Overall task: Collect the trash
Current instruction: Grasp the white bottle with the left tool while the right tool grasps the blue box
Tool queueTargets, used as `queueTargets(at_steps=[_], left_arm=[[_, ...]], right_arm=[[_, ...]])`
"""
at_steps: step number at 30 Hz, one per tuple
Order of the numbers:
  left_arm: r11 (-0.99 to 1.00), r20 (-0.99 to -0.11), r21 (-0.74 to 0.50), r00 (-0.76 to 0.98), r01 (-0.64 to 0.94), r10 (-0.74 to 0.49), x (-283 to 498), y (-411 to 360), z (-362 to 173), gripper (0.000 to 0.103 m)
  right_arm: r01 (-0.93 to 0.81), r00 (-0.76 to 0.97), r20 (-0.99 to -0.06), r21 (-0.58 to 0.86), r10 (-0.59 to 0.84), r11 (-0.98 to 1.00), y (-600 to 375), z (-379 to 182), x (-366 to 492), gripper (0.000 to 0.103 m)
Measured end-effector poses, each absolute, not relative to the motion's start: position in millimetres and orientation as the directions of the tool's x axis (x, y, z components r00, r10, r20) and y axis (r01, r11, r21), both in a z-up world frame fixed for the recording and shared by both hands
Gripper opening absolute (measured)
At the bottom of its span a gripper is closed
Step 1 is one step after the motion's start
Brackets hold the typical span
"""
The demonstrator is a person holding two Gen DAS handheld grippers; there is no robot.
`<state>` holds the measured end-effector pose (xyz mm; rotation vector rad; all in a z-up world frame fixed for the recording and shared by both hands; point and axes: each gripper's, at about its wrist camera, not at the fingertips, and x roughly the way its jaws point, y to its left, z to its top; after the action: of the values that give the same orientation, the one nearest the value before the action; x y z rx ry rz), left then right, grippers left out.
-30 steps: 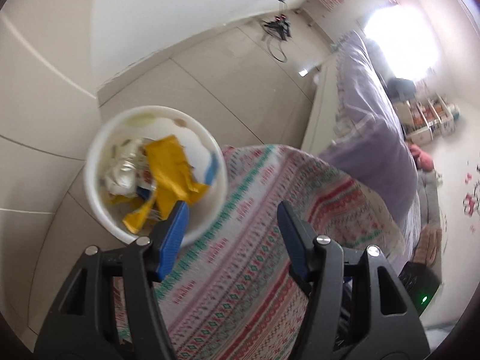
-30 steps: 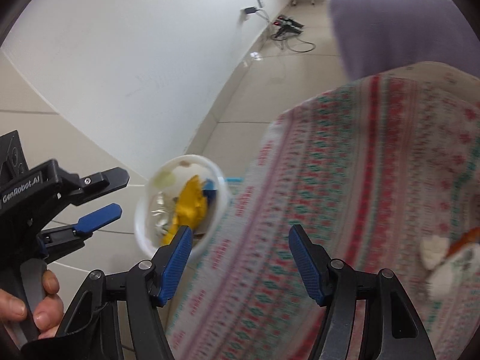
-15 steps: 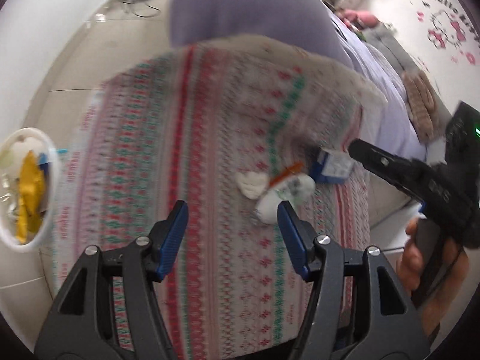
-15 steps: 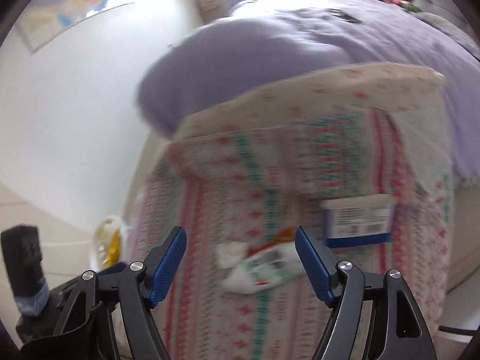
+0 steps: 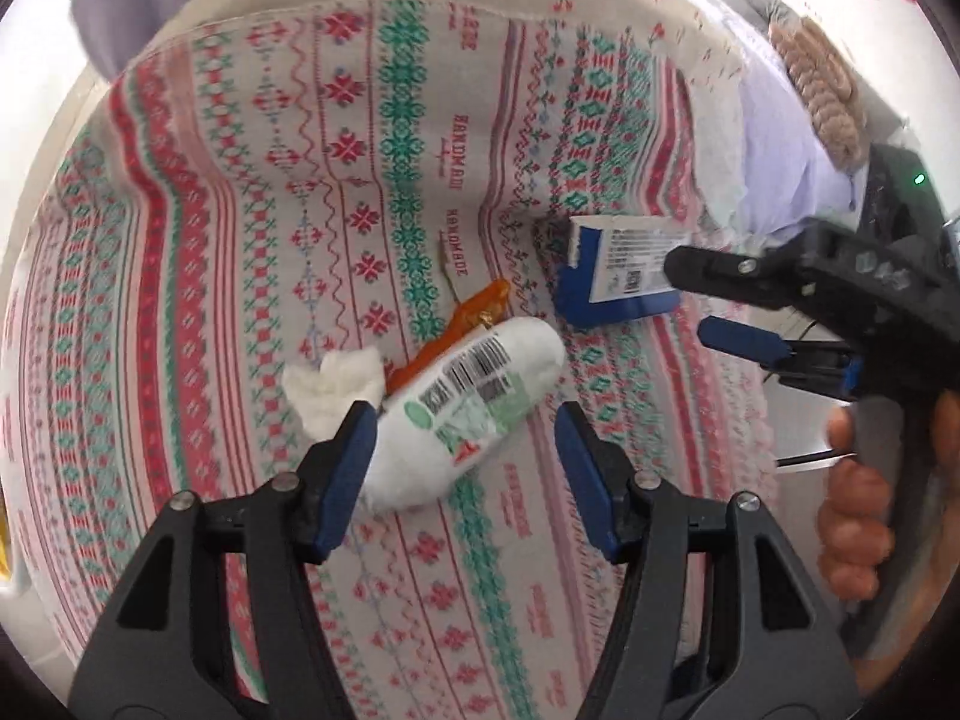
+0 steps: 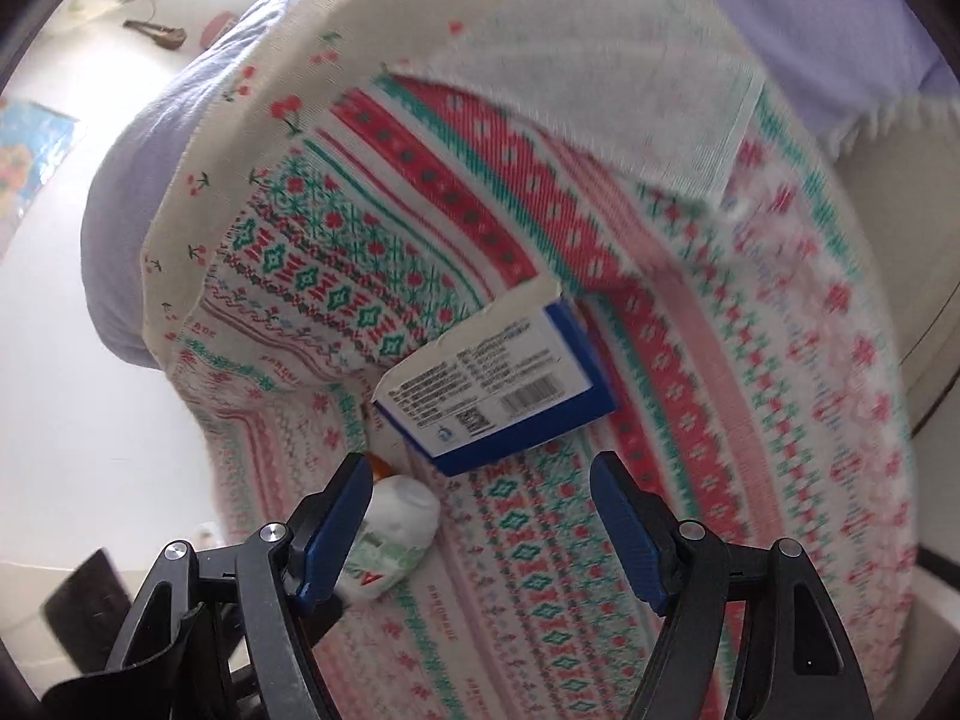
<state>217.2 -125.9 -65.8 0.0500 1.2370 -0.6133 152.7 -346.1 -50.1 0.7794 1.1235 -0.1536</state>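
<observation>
White and blue litter lies uncollected on the patterned cloth (image 5: pixel 252 252) covering the tabletop, so the collecting is, by my reading, unfinished here. Four pieces show: one white pouch (image 5: pixel 474 414) with a barcode, one crumpled tissue (image 5: pixel 333 387) touching its left end, one orange wrapper (image 5: pixel 465 324) tucked behind it, and one blue-and-white box (image 5: pixel 618 282) just to the right. No bin is in view. The left claw (image 5: pixel 465 468) is spread wide and empty, its fingers flanking the pouch's near end. The right claw (image 6: pixel 480 516) is also released and holds nothing, hovering just short of the box (image 6: pixel 498 396), with the pouch (image 6: pixel 396 534) beside its left finger. All four pieces remain to be picked up.
</observation>
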Motion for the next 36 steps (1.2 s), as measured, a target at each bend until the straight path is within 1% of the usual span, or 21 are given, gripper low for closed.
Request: queueTargets(at_steps=[3,6,8,9,10,12,15,16,21,26,29,32,35,36], left_arm=[[0.829,-0.902,-0.268,0.174,0.490,-0.395,220,-134,-75,0.063],[0.824,-0.909,-0.229,0.189,0.518,-0.371,221,-140,-78,0.063],[0.820,-0.913,-0.225,0.181,0.526,-0.366,221,-146,-82,0.062],[0.814,-0.914,-0.229,0.169,0.534,-0.369,220,-148,-83,0.058],[0.806,-0.915,-0.229,0.161,0.546,-0.369,218,-152,-85,0.050],[0.785,-0.920,-0.220,0.144,0.579,-0.364,213,-159,-86,0.038],[0.772,-0.914,-0.234,0.137,0.592,-0.382,205,-168,-81,0.027],[0.765,-0.910,-0.245,0.131,0.595,-0.393,201,-173,-82,0.025],[0.744,-0.904,-0.275,0.101,0.609,-0.416,185,-183,-81,0.025],[0.733,-0.901,-0.280,0.093,0.620,-0.424,172,-196,-85,0.025],[0.729,-0.898,-0.296,0.080,0.617,-0.433,173,-188,-87,0.025],[0.729,-0.885,-0.350,0.048,0.588,-0.463,174,-166,-91,0.025],[0.716,-0.874,-0.401,-0.005,0.571,-0.486,175,-161,-102,0.027],[0.717,-0.873,-0.409,-0.013,0.565,-0.488,174,-161,-105,0.029]], right_arm=[[0.508,0.459,-0.837,0.523,0.299,0.685,-353,-59,155,0.077],[0.526,0.456,-0.838,0.526,0.301,0.668,-362,-67,159,0.078],[0.540,0.451,-0.838,0.530,0.307,0.654,-366,-75,163,0.078],[0.550,0.450,-0.834,0.540,0.319,0.638,-366,-82,166,0.078],[0.557,0.451,-0.830,0.549,0.329,0.623,-367,-86,168,0.078],[0.575,0.455,-0.817,0.573,0.354,0.584,-368,-95,170,0.078],[0.609,0.470,-0.801,0.599,0.372,0.520,-374,-106,169,0.078],[0.617,0.473,-0.799,0.602,0.372,0.507,-377,-109,169,0.078],[0.623,0.550,-0.738,0.674,0.390,0.397,-392,-116,160,0.078],[0.641,0.589,-0.720,0.693,0.367,0.329,-395,-125,168,0.078],[0.646,0.625,-0.699,0.713,0.347,0.272,-401,-134,165,0.078],[0.649,0.642,-0.696,0.717,0.322,0.255,-408,-134,163,0.078],[0.645,0.650,-0.690,0.722,0.318,0.249,-420,-136,161,0.078],[0.642,0.647,-0.693,0.720,0.318,0.263,-419,-134,158,0.076]])
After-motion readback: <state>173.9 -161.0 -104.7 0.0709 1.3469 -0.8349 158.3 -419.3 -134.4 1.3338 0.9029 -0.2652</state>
